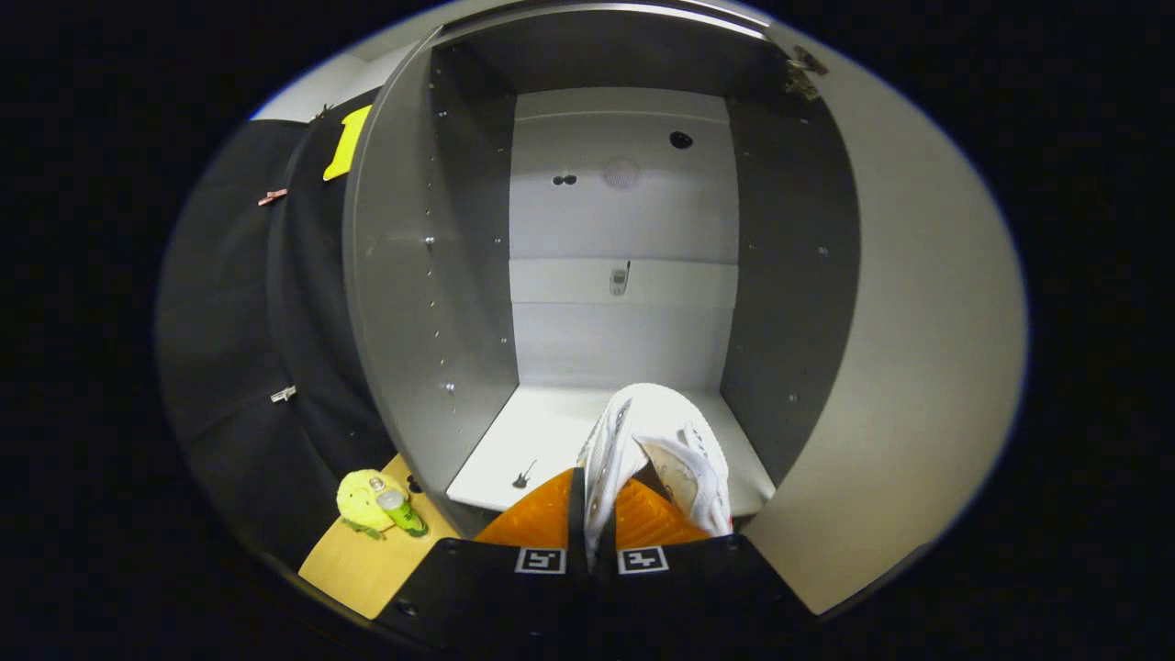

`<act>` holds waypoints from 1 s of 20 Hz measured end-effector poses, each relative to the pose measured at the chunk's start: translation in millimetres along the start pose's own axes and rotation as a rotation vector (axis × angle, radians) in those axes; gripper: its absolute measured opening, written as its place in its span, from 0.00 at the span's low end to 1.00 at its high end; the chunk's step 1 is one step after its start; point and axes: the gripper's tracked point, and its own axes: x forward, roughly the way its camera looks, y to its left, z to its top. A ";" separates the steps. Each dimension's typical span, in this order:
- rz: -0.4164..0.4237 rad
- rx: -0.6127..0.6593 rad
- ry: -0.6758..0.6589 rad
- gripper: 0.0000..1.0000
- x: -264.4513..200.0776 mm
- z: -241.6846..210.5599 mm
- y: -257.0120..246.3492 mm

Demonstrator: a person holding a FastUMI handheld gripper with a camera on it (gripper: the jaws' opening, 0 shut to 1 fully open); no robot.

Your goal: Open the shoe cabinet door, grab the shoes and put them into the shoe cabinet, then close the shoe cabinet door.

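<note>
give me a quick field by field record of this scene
cabinet: door open, swung to the right
shelf: white, bare where it shows
shoe: white, pinched between the fingers, hanging over the shelf's front edge
gripper: shut on the shoe
floor beside cabinet: yellow toy, green bottle

Your gripper (pixel 592 523) is clamped on the white sneaker (pixel 665 450) at frame bottom centre. Ahead, the grey shoe cabinet (pixel 404 275) stands open, its pale floor bare; the swung-out door (pixel 918 367) walls the right, a yellow-green bottle (pixel 397 508) sits lower left.
</note>
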 end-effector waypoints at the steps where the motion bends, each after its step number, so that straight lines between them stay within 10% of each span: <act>1: 0.005 0.002 0.006 0.06 8.5 6.2 1.7; 20: -0.086 -0.201 0.154 0.06 200.2 -38.4 -4.7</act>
